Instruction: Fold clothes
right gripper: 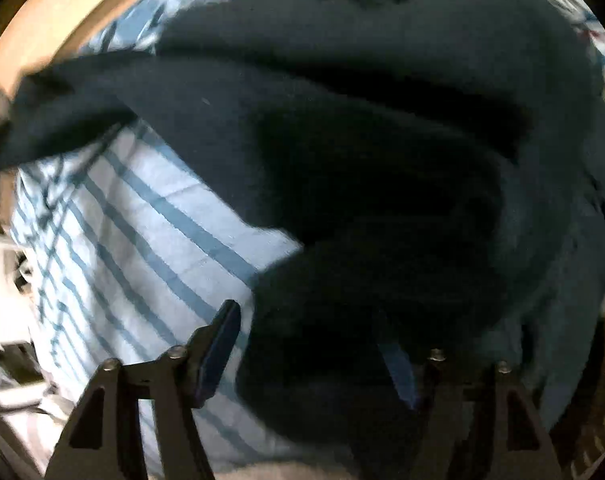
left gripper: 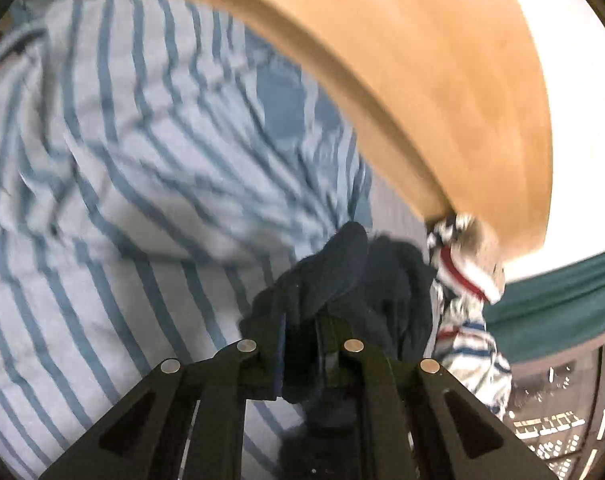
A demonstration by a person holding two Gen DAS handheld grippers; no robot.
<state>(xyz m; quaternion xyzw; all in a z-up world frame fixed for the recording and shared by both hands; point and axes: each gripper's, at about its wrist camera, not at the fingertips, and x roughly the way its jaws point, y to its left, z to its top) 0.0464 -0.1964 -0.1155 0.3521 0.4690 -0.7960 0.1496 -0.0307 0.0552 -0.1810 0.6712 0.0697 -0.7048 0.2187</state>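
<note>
Folding has barely begun. The left claw [left gripper: 300, 350] is clenched on an edge of the dark navy garment [right gripper: 362, 128], which lies rumpled across the blue-striped sheet [right gripper: 142, 240]. The right claw [right gripper: 314, 344] looks released, spread over the cloth. Flattening and every fold remain.

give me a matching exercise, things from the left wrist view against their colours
Things:
1. crumpled garment
2. wide sheet
3. curved board
4. cloth band at the right edge

Colours:
a. teal
b. dark navy
c. pale with blue stripes
d. tan wood

Pairs: 1-b, 2-c, 3-d, 4-a
</note>
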